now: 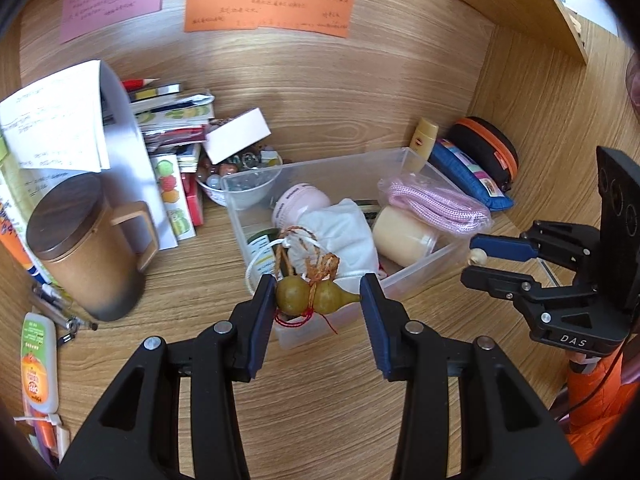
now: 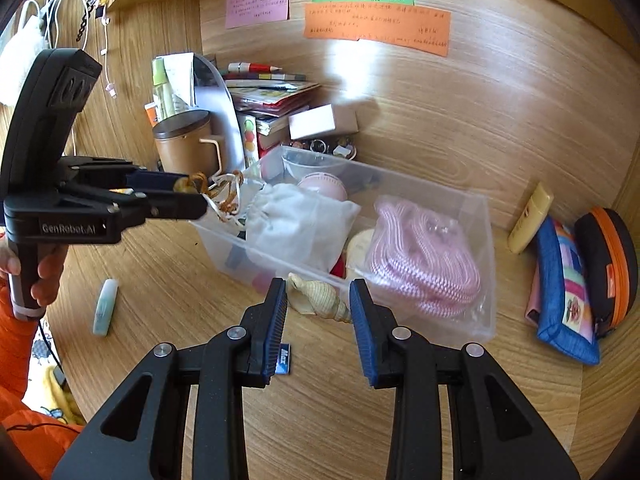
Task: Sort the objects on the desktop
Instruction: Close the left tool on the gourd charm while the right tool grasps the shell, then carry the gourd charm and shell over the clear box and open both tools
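Left gripper [image 1: 318, 300] clamps a gourd [image 1: 316, 298] just above the near edge of the clear box [image 1: 404, 158]; right gripper [image 2: 318, 300] pinches a shell [image 2: 318, 296] at the box's front wall.

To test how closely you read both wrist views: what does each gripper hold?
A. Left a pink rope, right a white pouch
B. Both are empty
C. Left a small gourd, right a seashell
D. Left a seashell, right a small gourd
C: the left gripper is shut on the small gourd with its knotted cord, and the right gripper is shut on the spiral seashell, both near the clear plastic box.
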